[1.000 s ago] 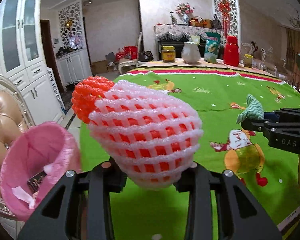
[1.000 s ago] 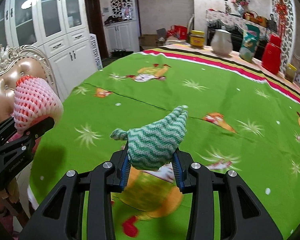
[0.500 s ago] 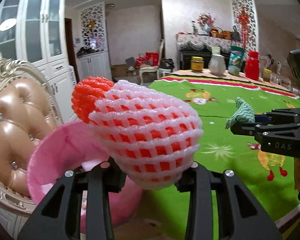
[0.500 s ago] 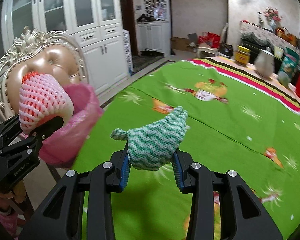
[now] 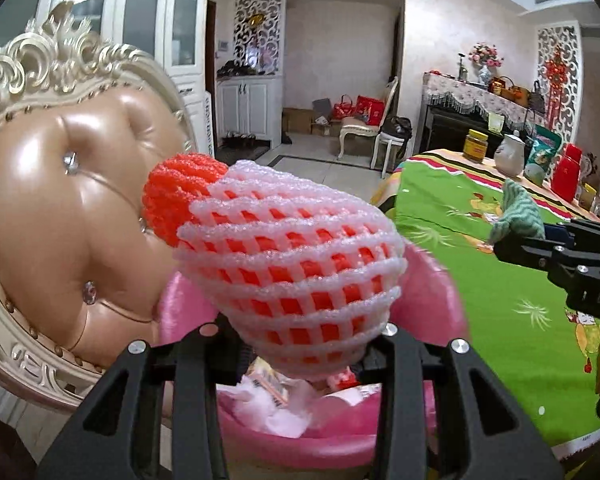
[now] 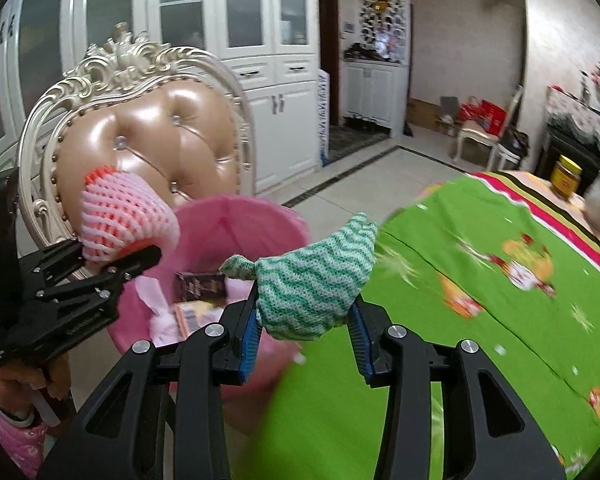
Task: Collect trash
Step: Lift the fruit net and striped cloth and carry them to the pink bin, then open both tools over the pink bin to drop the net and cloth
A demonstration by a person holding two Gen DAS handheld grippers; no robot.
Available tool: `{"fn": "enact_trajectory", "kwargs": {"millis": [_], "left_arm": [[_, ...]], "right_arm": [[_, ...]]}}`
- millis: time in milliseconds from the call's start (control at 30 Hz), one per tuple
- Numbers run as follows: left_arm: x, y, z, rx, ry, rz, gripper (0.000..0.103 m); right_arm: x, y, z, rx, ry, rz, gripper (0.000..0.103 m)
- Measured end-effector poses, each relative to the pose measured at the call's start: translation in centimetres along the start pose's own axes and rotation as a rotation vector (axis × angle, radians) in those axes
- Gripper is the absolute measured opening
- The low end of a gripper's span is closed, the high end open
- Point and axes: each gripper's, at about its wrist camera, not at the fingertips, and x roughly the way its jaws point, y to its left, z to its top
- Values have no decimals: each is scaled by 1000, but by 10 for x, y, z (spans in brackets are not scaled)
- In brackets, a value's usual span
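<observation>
My left gripper [image 5: 300, 344] is shut on a white and red foam fruit net [image 5: 276, 264] and holds it right above the open pink trash bin [image 5: 432, 280]. The bin holds papers and wrappers [image 5: 276, 404]. My right gripper [image 6: 302, 328] is shut on a green and white foam net [image 6: 312, 284], just right of the pink bin [image 6: 240, 224] at the table's left edge. In the right wrist view the left gripper [image 6: 112, 264] holds its net [image 6: 124, 216] over the bin's near left rim.
A gold-framed leather chair [image 5: 60, 208] stands right behind the bin. The green cartoon tablecloth [image 6: 480, 300] covers the table to the right. Jars, a jug and red containers [image 5: 512, 152] stand at the table's far end. White cabinets [image 6: 260, 60] line the wall.
Both grippers have swung left from over the table to the pink bin, each still holding its net. The left net is now above the bin's opening.
</observation>
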Motion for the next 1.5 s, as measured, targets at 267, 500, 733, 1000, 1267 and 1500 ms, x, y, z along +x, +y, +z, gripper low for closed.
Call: {"fn": "enact_trajectory", "kwargs": {"millis": [267,500,733,1000,1267,1500], "left_arm": [[6,19,-1,4,7,12,36],[23,14,1,-10,22,6,38],[30,19,6,-14,21,14,38],[24,17,5,42,-7,72,84],[-22,16,2,56,-103,155,98],[-76,-9,9,86,-184,210,98]], "right_arm": [[31,21,11,-7,27,34,41],[51,23,14,-7,51,47,43],[69,21,16,-6,59,59,43],[66,15,13,-23,34,120,85],[14,7,3,-14,-25,80,85],[-53,3,-3,19,-86,58,85]]}}
